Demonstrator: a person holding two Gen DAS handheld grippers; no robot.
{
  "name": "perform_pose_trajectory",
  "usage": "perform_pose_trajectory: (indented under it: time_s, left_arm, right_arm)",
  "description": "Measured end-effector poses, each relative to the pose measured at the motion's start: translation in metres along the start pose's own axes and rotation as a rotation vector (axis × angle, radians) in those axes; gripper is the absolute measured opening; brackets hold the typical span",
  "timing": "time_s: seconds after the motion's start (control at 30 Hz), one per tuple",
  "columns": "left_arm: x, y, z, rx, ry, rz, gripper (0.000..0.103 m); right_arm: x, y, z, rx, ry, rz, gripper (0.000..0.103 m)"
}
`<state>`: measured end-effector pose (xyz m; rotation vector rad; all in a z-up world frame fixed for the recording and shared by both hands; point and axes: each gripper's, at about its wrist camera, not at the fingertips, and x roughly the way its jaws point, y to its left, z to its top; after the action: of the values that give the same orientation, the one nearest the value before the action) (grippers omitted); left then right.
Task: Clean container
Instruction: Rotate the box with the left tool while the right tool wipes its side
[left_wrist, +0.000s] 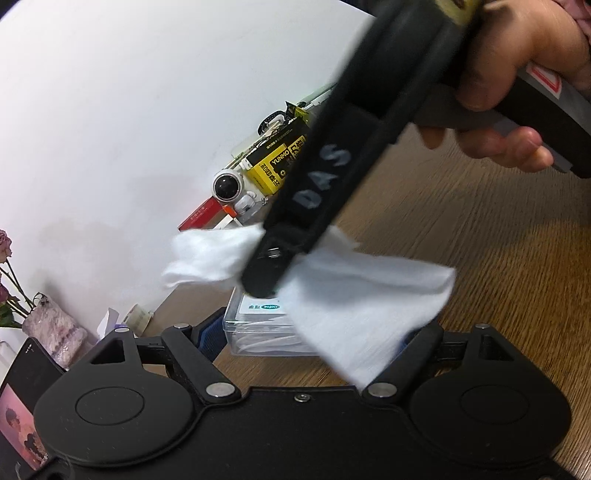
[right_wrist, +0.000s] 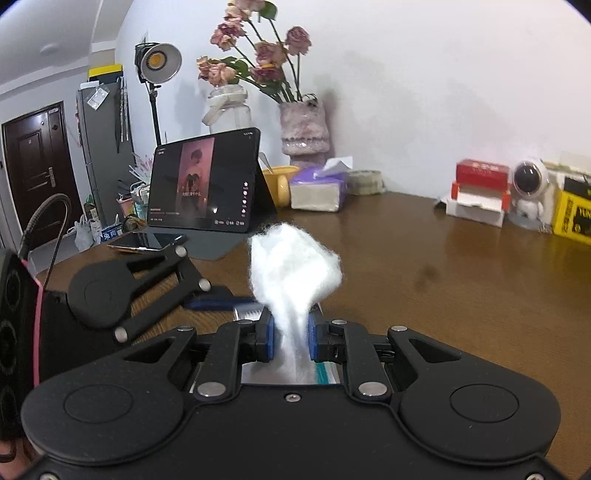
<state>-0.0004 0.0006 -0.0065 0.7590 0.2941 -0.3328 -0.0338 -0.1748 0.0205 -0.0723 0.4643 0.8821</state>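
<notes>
Now the wooden bench (right_wrist: 461, 280) carries everything, and the clear plastic container (left_wrist: 258, 332) serves as the landmark; it lies flat on the bench, its labelled lid facing up.

Around the container, the left claw (left_wrist: 306, 338) reaches in from the near side, its blue pads set at the box's two ends. It looks to be bracing or gripping the box so that it will not slide under rubbing, though the white wipe hides the right end, so I cannot tell whether the pads actually press on it.

Above the container, the right claw (right_wrist: 290, 338) comes down slanted, held in a person's hand (left_wrist: 517, 74). Its blue pads are drawn narrow and pinch a white cotton wipe (right_wrist: 293, 266) by its middle, leaving both ends loose and fluffed. Held this way, the free cloth can drape over the lid and drag across it; in the left wrist view the wipe spreads over the container's right part and beyond its far edge.

Behind the container, against the wall, stand a yellow box (left_wrist: 275, 162), a small astronaut figure (left_wrist: 236, 194) and a red-and-white carton (right_wrist: 478, 190), all well apart from the work.

Judging by the draped wipe, the lid's surface is being wiped; whether it is already clean cannot be told.
</notes>
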Motion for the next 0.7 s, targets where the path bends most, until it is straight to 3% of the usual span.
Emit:
perform_pose_trajectory:
  time_s: [0.37,0.53,0.7]
  left_arm:
    - [0.007,0.005,0.001,0.003,-0.003,-0.002,0.081]
    - [0.009,0.003,0.003,0.003,-0.003,-0.001,0.081]
    - [-0.001,-0.002,0.003,0.005,-0.006,-0.002,0.081]
  right_arm:
    - [-0.009,-0.012,-0.018,0.055,0.045,-0.024,0.018]
    - [-0.015,-0.001,-0.024,0.021,0.065,0.007,0.018]
    - [-0.006,0.006,-0.010,-0.012,0.021,0.048,0.018]
